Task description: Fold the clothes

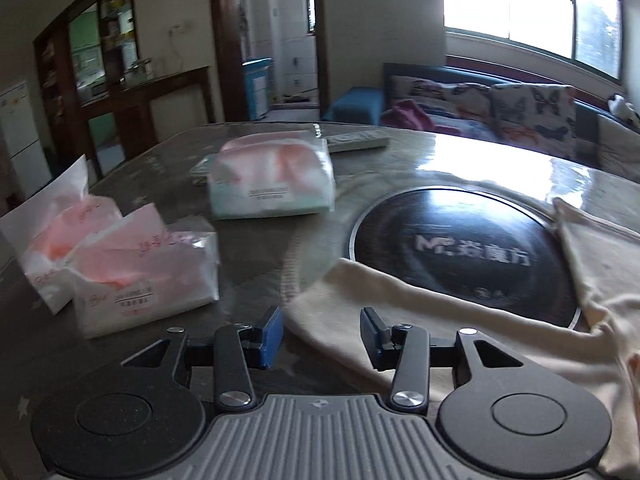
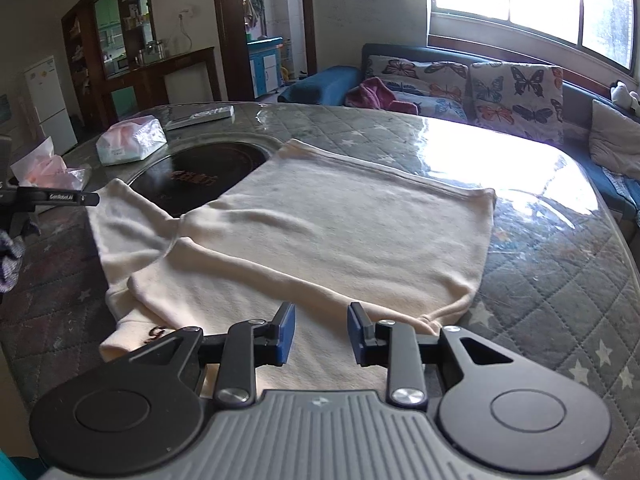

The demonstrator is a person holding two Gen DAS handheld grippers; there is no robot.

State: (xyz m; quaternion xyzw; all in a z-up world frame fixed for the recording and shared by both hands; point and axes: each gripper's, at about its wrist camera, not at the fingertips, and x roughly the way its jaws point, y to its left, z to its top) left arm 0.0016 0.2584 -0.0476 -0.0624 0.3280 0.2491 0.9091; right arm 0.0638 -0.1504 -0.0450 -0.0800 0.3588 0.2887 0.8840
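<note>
Cream garment (image 2: 320, 232) is lying spread on the quilted counter (image 2: 560, 280) while the left gripper (image 1: 322, 336) and right gripper (image 2: 321, 334) are hovering open, holding nothing.

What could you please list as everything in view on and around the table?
Sweater: one, cream, spread flat on the table, one sleeve lying beside the hob.
Hob: one, black, round, set into the table.
Tissue packs: three, pink and white, left side of the table.
Remote control: one, grey, far edge.
Table: one, grey quilted cover with stars.
Sofa: one, blue, butterfly cushions, under the window.
Fridge: one, white, far left.
Left tongs: open, over the sleeve's cuff.
Right tongs: open, over the sweater's near part.
</note>
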